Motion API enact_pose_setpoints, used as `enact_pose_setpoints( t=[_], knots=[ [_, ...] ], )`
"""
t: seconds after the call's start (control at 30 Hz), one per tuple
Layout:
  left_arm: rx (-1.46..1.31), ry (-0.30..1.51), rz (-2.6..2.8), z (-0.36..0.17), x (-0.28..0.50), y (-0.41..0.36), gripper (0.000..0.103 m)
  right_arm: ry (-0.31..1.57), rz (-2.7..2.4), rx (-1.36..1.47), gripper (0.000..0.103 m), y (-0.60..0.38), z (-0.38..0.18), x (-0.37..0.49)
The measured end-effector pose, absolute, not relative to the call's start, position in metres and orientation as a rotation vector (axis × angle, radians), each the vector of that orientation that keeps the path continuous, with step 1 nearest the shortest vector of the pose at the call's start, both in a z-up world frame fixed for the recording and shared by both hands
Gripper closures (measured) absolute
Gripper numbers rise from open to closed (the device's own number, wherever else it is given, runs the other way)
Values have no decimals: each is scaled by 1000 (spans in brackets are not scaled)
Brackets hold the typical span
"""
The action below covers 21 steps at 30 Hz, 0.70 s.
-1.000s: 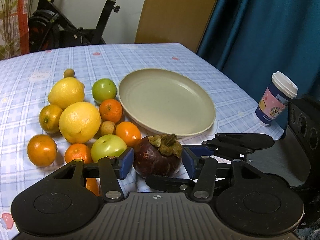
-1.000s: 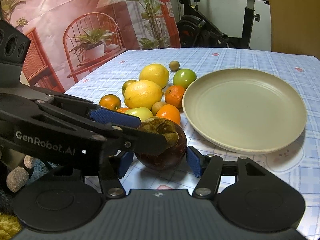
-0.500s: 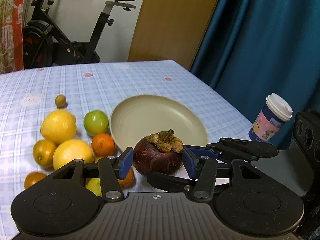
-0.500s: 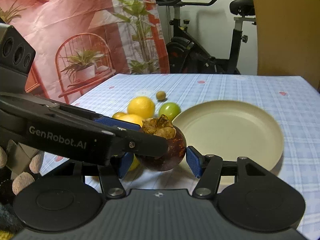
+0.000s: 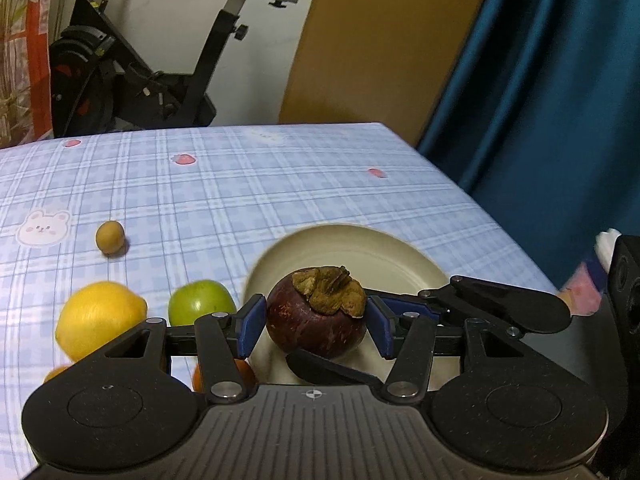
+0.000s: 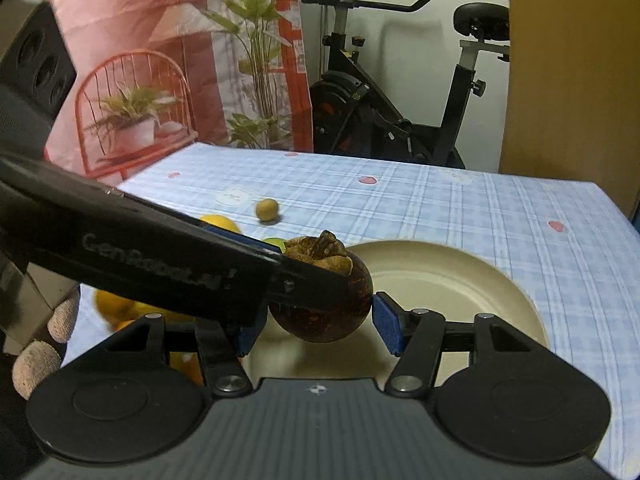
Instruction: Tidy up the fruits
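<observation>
A dark purple mangosteen (image 5: 316, 320) with a brown dry cap sits between the blue pads of both grippers, lifted above the near rim of the beige plate (image 5: 360, 248). My left gripper (image 5: 316, 326) is shut on it. My right gripper (image 6: 318, 322) is shut on it too; the mangosteen (image 6: 324, 304) shows there above the plate (image 6: 452, 280). The left gripper's black finger (image 6: 160, 248) crosses the right wrist view. A lemon (image 5: 98, 316), a green fruit (image 5: 200, 306), small oranges (image 5: 240, 372) and a tiny brown fruit (image 5: 109, 237) lie left of the plate.
The table has a blue checked cloth (image 5: 240, 184). A paper cup (image 5: 588, 280) stands at the right edge, blurred. An exercise bike (image 5: 160, 76), a wooden panel and a blue curtain (image 5: 540, 100) stand behind the table. A red plant stand (image 6: 132, 120) is at the left.
Both grippers have risen with the mangosteen, lifting it off the cloth and forward over the plate's near rim. The fruit pile has dropped lower in view.
</observation>
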<state>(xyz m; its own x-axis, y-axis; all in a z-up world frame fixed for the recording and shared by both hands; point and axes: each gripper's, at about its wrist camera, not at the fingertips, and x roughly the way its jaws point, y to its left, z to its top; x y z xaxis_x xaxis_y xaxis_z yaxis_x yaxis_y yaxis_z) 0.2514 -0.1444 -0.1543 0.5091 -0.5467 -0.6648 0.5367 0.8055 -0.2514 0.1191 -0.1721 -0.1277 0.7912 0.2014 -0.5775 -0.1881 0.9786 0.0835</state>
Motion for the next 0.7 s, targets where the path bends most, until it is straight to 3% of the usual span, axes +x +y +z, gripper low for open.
enact_pose_setpoints(
  t=[0.47,0.57,0.7],
  knots=[
    [-2,809,-615,-157,266,-151,45,649,189,18,42,-179,-142,147],
    [0,775,-599,-150,257,-145,46,661,176,28,29,-178,-137,144],
    [-50,725,-577,-129,243,-125,46,649,151,57,28,-177,-128,130]
  ],
)
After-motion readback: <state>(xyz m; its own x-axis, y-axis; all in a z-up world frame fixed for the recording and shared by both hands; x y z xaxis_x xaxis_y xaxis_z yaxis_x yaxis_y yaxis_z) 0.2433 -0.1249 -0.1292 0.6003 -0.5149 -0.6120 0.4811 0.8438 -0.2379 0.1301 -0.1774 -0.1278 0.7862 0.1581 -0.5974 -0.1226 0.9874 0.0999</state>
